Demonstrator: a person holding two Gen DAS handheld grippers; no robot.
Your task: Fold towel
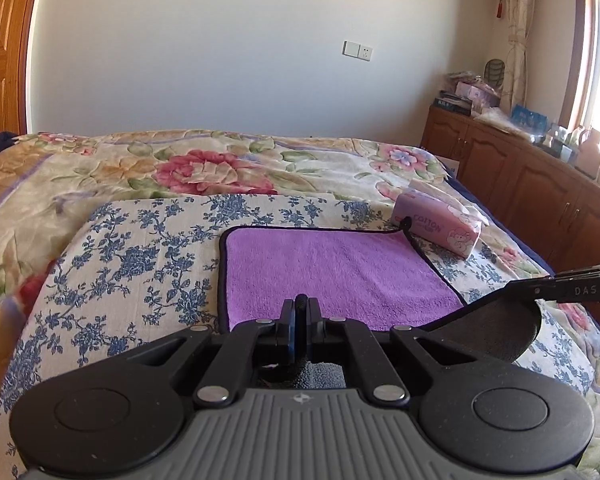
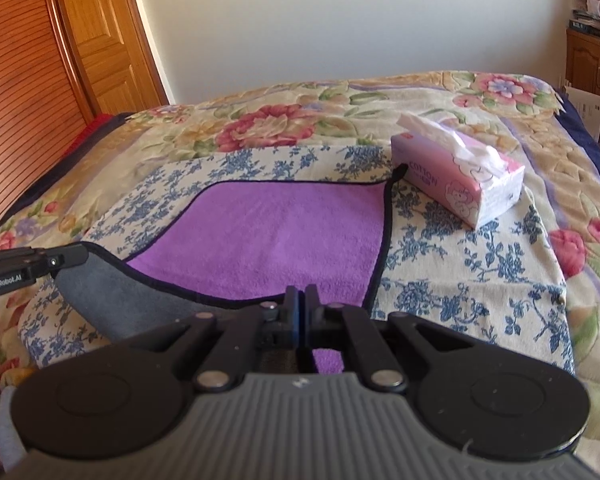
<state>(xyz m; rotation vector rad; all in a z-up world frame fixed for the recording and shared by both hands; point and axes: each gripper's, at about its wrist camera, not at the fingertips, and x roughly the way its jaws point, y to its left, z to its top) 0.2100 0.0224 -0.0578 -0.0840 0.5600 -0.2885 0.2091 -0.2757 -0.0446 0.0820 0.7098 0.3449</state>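
Plainly, both near corners of the purple towel (image 1: 332, 272) are pinched and lifted, which looks like the start of the first fold. At the left edge of the bed (image 1: 100, 168), whose flowered blanket carries everything, a blue-and-white floral cloth (image 1: 140, 248) lies spread as a working surface, and the towel rests on it with its far edge flat and its dark-bound hem running straight across. The left gripper (image 1: 301, 308) is clenched on the towel's near left corner; a dark roll of hem stands up between its fingers (image 1: 287, 320), and the grey underside of the towel shows below them. Toward the middle, the purple face lies smooth, so only the near edge has been raised. The right gripper (image 2: 302, 300) is likewise clamped tight on the near right corner, with purple pile visible just under its jaws, though exactly how much cloth is caught there is hard to judge from so close. Holding both corners at once keeps the near edge taut and level, presumably so it can be carried over to meet the far edge squarely. At the towel's far right corner a small hanging loop (image 2: 398, 172) touches a pink tissue pack (image 2: 460, 176), from whose opened top white tissues spill; it sits close enough that a carried edge might brush it.
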